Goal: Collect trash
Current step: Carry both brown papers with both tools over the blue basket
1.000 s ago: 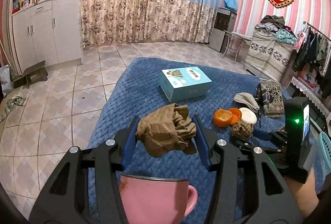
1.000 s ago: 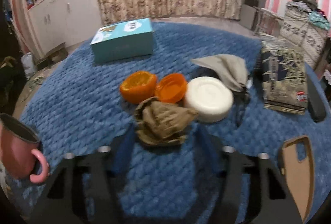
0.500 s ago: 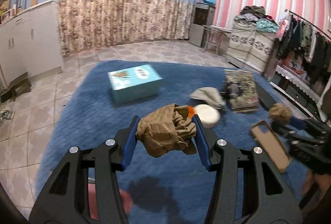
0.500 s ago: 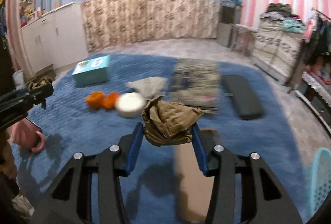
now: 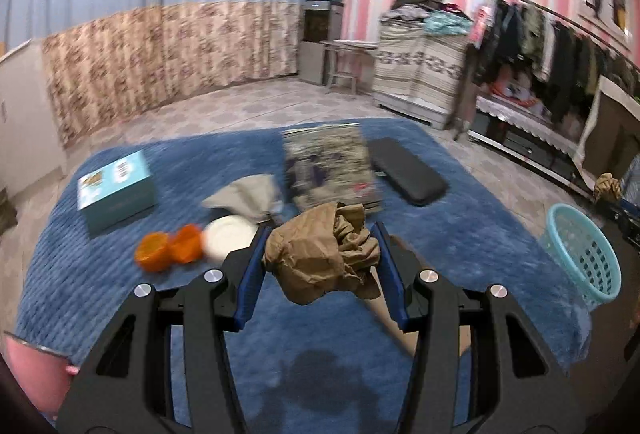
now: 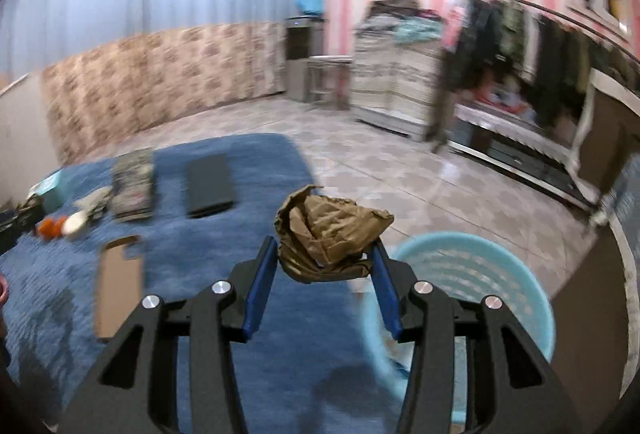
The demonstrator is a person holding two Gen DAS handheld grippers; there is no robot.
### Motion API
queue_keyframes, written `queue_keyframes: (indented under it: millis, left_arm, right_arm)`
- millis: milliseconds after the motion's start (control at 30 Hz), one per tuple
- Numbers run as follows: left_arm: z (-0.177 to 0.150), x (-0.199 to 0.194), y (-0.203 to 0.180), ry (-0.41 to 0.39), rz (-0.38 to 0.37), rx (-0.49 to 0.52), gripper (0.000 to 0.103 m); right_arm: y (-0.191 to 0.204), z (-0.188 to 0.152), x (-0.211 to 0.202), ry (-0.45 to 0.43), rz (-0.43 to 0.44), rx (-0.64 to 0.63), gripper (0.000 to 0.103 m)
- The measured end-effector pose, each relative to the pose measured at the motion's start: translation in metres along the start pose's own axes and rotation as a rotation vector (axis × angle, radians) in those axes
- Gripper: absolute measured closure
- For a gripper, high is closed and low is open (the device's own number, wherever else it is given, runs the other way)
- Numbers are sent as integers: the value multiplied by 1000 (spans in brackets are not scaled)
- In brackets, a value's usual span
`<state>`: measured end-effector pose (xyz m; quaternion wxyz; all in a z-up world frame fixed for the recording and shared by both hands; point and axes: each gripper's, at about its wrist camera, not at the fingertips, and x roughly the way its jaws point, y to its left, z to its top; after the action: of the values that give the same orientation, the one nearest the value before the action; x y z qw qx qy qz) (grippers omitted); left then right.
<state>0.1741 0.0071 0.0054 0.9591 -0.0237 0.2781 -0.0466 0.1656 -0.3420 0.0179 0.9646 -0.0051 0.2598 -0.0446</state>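
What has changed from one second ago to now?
Both views swung right, away from the orange peels toward the light blue basket, which now sits just beyond the right gripper. The left gripper followed. Unchanged: each still clamps its own crumpled brown paper.

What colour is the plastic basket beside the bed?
Light turquoise basket, with a slotted wall; clearest in the left wrist view.

Both tools point forward and downward, each clamped on its load. The left tool [image 5: 320,254] pinches a crumpled brown paper wad [image 5: 320,258] between blue pads; the right tool [image 6: 324,254] grips a second paper wad [image 6: 328,234] likewise.
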Motion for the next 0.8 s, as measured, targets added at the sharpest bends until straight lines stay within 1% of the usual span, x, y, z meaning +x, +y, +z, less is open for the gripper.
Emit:
queue_keyframes:
  millis: [67, 200, 300, 400, 567, 800]
  left_arm:
    - [1, 2, -17, -7, -17, 25, 53]
    - [7, 13, -66, -14, -71, 67, 53]
    - [12, 23, -95, -13, -109, 89, 53]
    - [13, 30, -126, -9, -150, 109, 53]
    - [13, 39, -173, -14, -194, 169, 53]
    - [8, 48, -208, -3, -232, 208, 53]
  right_arm:
    - [-23, -4, 7, 8, -30, 32, 57]
    - [-54, -9, 17, 16, -66, 82, 57]
    - [-64, -16, 22, 32, -91, 89, 57]
    - [-77, -19, 24, 37, -92, 103, 57]
    - [-86, -23, 26, 49, -119, 92, 57]
    - [-105, -24, 23, 44, -130, 117, 57]
